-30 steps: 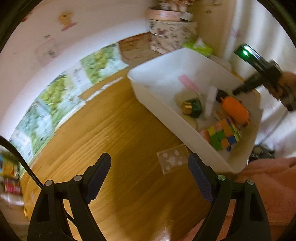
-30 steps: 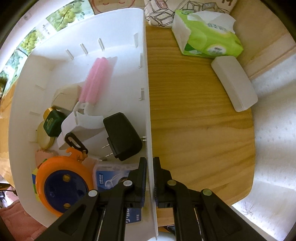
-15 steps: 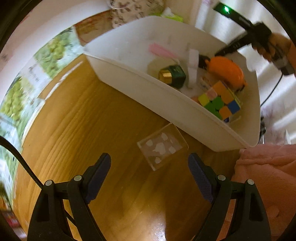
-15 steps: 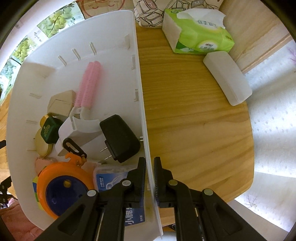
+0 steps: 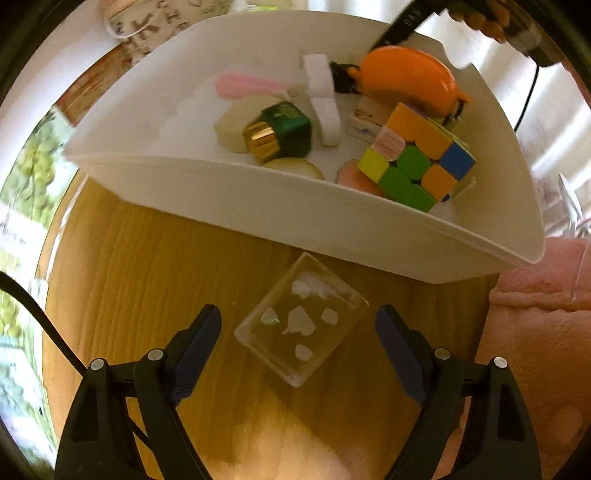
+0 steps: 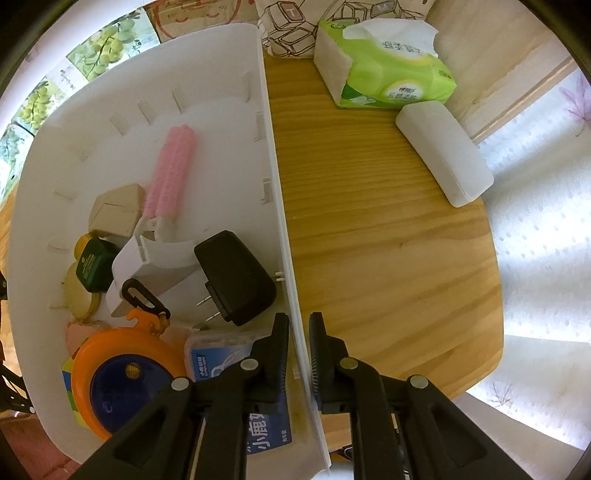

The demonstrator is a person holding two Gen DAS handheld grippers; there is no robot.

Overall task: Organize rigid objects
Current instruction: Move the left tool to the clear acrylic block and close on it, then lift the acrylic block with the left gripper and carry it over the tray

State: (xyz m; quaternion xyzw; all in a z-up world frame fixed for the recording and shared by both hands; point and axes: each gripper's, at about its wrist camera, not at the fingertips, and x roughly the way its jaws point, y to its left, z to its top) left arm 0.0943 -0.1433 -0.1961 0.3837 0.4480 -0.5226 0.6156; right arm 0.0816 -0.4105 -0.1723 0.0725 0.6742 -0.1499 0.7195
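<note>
A clear plastic block (image 5: 301,319) with white flecks lies on the wooden table just in front of the white bin (image 5: 280,206). My left gripper (image 5: 298,336) is open, its jaws on either side of the block, not touching it. My right gripper (image 6: 298,341) is shut on the bin's right wall (image 6: 279,206). The bin holds a colour cube (image 5: 417,157), an orange reel (image 5: 406,79) (image 6: 118,373), a green bottle (image 5: 282,131), a pink roller (image 6: 170,173) and a black charger (image 6: 234,282).
A green tissue pack (image 6: 384,70) and a white case (image 6: 443,151) lie on the table right of the bin. A patterned box (image 6: 295,26) stands behind it. Pink cloth (image 5: 539,332) lies at the table's right edge.
My left gripper has moved forward and down toward the clear block, which now lies between its open jaws. My right gripper stays shut on the bin wall; the bin has shifted slightly.
</note>
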